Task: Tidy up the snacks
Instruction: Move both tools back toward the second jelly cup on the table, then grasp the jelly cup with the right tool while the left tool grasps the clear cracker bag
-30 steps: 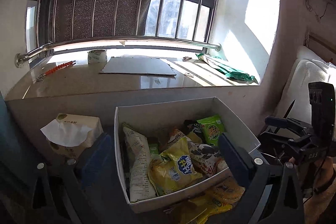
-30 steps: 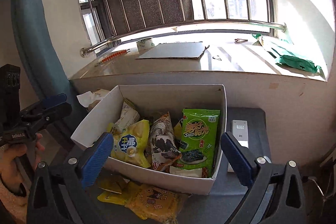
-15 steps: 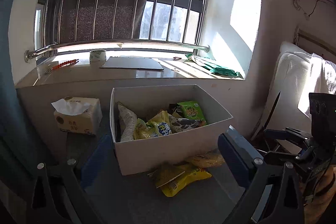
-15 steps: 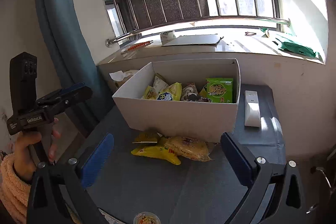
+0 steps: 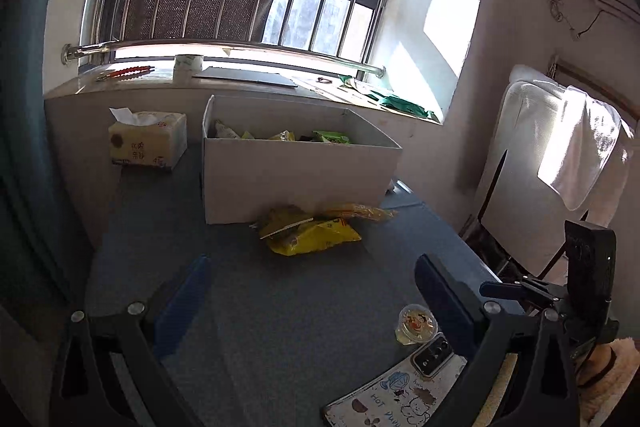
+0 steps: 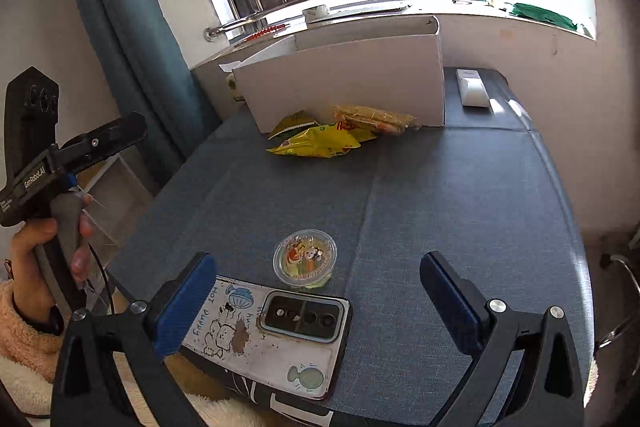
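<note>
a white cardboard box [image 5: 296, 179] is sitting at the far end of a blue-grey fabric table [image 6: 440, 211], its long axis running parallel to the windowsill [image 5: 248, 79], with the tops of several snack packets [image 5: 280, 136] showing over its rim. three snack bags are lying outside it, touching its front wall: a yellow bag [image 6: 320, 145] lying flat with its long axis running left to right along the box front, an orange-yellow bag [image 6: 374, 117] just behind it lying the same way, and a small dark-yellow packet with a serrated edge [image 6: 292, 123] leaning at the left. one small round jelly cup [image 6: 306, 257] with a cartoon lid is standing upright near the table's near edge, well apart from the bags and just beside one phone [image 6: 272, 337] in a cartoon-printed case lying face down. the left gripper [image 5: 312, 291] is hovering over the bare middle of the table, its two blue fingers [image 5: 182, 301] spreading wide with nothing between them. the right gripper [image 6: 316, 291] is hovering low over the near edge, fingers likewise spreading wide, the jelly cup and phone lying between them without touching. a hand [image 6: 36, 259] in a fuzzy sleeve is gripping the left gripper's handle. one tissue box [image 5: 148, 139] is standing left of the cardboard box, and one white remote [image 6: 474, 89] is lying at its right.
</note>
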Motion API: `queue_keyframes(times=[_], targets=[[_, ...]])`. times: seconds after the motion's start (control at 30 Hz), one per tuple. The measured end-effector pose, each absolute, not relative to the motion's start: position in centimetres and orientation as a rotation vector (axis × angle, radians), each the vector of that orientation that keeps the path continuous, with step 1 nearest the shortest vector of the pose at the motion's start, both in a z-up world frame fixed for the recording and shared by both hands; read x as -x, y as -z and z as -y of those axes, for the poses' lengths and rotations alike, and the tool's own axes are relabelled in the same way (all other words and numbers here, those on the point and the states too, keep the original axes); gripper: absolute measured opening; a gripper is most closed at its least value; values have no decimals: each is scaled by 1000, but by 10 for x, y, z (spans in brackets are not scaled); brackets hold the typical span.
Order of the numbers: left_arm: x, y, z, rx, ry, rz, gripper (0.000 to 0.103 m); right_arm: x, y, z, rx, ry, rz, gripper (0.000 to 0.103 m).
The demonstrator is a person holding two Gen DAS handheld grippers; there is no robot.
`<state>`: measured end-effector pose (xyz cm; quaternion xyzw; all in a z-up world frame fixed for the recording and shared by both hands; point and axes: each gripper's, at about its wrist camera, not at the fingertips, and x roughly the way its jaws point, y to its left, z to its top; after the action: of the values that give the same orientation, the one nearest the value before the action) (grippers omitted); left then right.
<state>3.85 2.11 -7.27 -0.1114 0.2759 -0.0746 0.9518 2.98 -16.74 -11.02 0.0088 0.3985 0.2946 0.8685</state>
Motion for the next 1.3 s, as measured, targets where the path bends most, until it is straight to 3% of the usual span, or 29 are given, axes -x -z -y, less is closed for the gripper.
queue_keyframes(times=[0.7, 0.77, 0.8, 0.83, 1.07, 1.3], targets=[[-1, 123, -19, 228, 101, -626, 103, -59, 148, 112, 188, -619, -922, 103], [-1, 122, -21, 236, 110, -625, 103, -66, 155, 109, 188, -610, -947, 94], [-2, 123, -20, 236, 109, -627, 103, -68, 157, 110, 187, -594, -961, 62], [-2, 124, -20, 234, 107, -628, 103, -67, 154, 111, 199, -551, -934, 50], [-19, 116, -8, 171, 143, -639, 103, -61, 141, 139, 64, -571, -917, 49], [-80, 92, 60, -241, 212, -640, 103, -51, 124, 184, -116, -538, -906, 50]])
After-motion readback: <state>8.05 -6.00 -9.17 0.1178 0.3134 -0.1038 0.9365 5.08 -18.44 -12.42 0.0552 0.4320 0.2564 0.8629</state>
